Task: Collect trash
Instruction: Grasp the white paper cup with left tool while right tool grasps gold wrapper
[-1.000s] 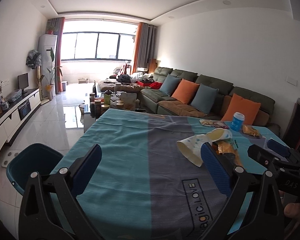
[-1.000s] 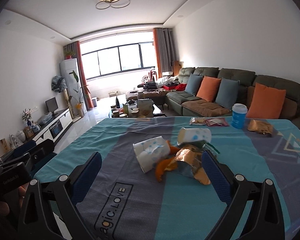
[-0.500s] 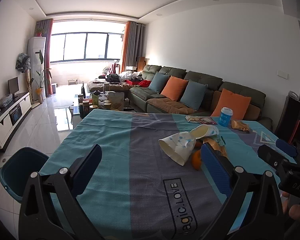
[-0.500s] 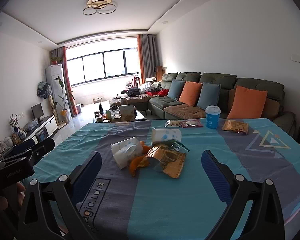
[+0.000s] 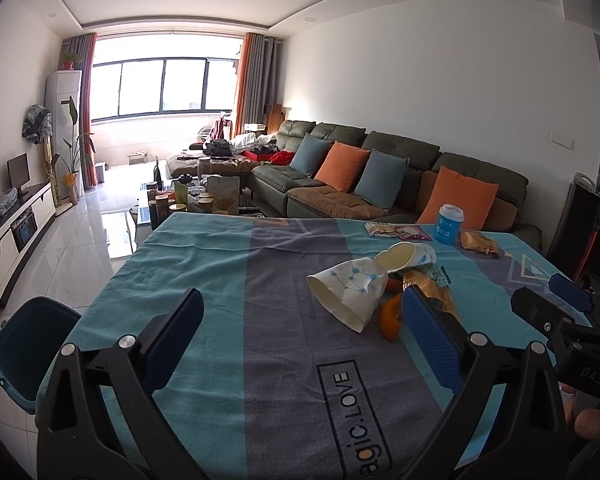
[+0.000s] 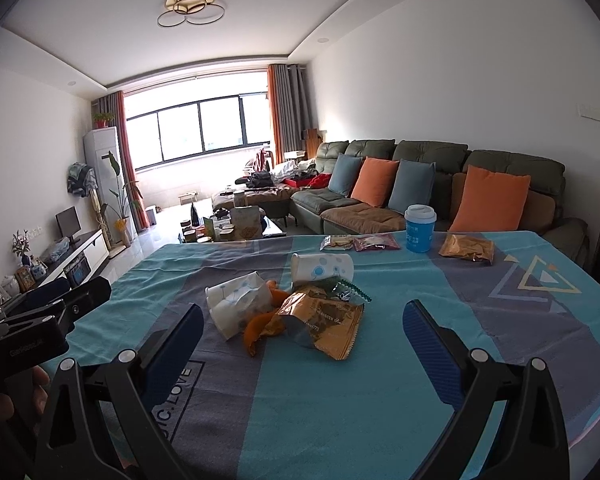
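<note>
Both grippers hang above the near edge of the table, jaws spread wide and empty: left gripper (image 5: 300,332), right gripper (image 6: 302,334). Judged as a staging pose before the first pick. The trash sits heaped at centre frame in the right wrist view: a crushed paper cup (image 6: 238,306) on its side, mouth toward the camera, thin printed card, dented; a second paper cup (image 6: 322,266) tipped just behind it; curled orange peel (image 6: 260,330) between them; a crinkled gold foil wrapper (image 6: 324,320), glossy and torn open, overlapping the peel. The tablecloth (image 6: 380,400) is soft woven teal and grey. A dark teal bin (image 5: 24,352), smooth plastic, stands on the floor at lower left of the left wrist view, beside the table edge, probably the drop point. An upright blue lidded cup (image 6: 419,228) stands well apart, toward the upper right.
</note>
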